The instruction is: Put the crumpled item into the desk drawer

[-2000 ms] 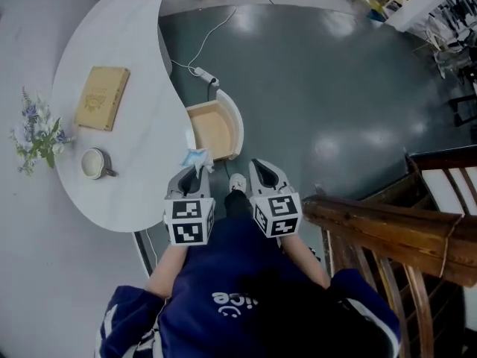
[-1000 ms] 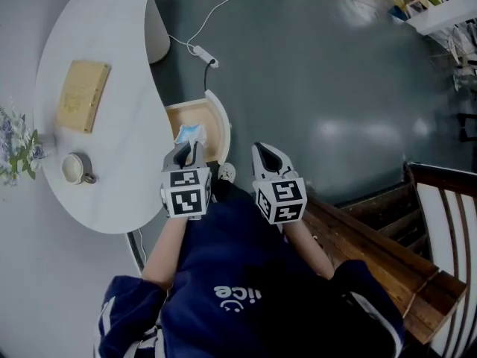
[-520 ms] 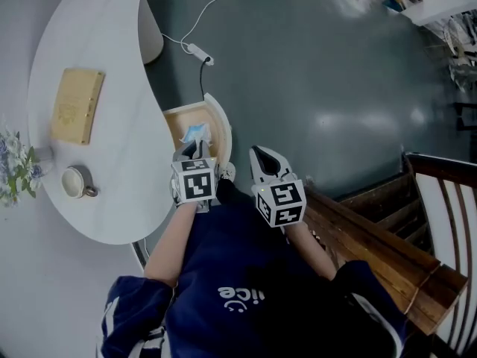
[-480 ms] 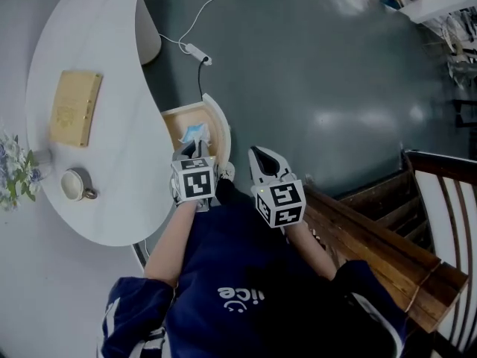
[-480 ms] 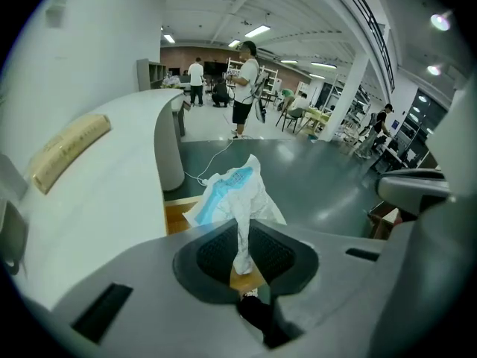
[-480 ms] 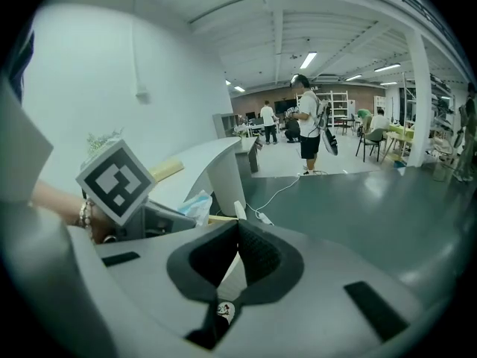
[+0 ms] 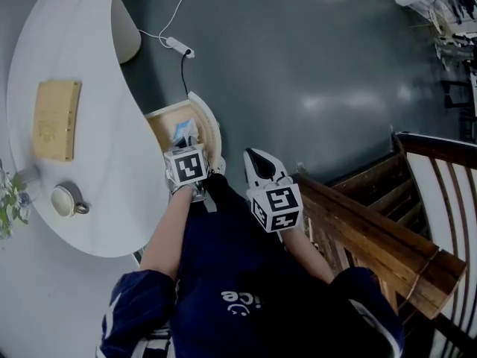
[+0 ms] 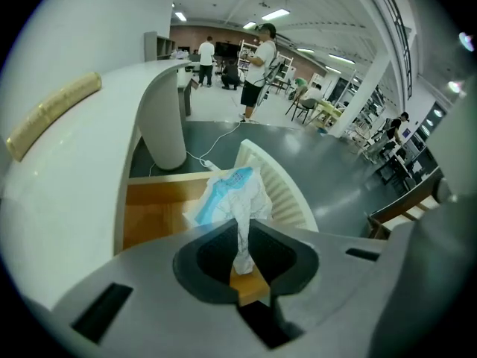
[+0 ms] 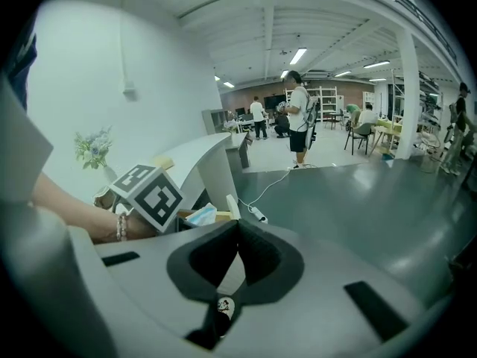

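The crumpled item (image 8: 231, 195), white paper with a blue patch, is pinched by a twisted tail between the left gripper's (image 8: 242, 233) tongs. It sits over the wooden floor of the open drawer (image 8: 153, 218), inside the drawer's ribbed white front; whether it touches the floor cannot be told. The drawer juts from under the curved white desk (image 7: 104, 136), which bears a tan book (image 7: 52, 119) and a cup (image 7: 65, 200). The right gripper (image 9: 237, 228) hangs beside the drawer, its tongs pressed together on nothing.
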`<state>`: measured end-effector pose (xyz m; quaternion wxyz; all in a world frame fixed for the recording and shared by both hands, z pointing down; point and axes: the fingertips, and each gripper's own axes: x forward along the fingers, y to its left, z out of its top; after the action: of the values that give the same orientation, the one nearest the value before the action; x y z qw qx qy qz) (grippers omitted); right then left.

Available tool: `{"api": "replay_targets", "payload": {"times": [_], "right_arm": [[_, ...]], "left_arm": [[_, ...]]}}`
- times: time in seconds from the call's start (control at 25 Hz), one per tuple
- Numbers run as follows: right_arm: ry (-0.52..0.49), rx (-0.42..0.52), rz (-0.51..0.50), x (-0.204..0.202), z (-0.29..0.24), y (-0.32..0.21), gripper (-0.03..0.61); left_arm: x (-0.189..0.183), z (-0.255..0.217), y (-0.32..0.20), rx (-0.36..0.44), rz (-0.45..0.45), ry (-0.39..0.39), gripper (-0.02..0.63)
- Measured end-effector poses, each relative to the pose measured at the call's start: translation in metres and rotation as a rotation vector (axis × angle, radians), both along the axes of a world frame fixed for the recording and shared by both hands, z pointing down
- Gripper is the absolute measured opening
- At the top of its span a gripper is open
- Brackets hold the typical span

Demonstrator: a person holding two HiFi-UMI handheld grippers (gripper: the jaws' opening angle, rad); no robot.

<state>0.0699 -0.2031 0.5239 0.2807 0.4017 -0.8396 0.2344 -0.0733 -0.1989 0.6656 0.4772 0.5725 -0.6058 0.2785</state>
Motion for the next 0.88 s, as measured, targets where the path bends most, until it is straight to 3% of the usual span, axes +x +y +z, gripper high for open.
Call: {"api": "replay_targets", "payload": {"times": [0.4, 0.6, 0.88], "right_arm": [[0.061, -0.069, 0.042, 0.025, 0.020, 0.024, 0.007], [0.092, -0.079, 0.028, 0.029, 0.028, 0.032, 0.006], [0.094, -0.112, 0.031, 0.030, 0.037, 0.038, 0.006]], "left_arm": [[-0.011, 0.042, -0.013, -0.050, -0.071, 0.011, 0.044], [0.000, 0.064, -0.016, -0.104, -0.049, 0.037, 0.044], [-0.016, 0.093, -0.015, -0.159, -0.080, 0.034, 0.044]]}}
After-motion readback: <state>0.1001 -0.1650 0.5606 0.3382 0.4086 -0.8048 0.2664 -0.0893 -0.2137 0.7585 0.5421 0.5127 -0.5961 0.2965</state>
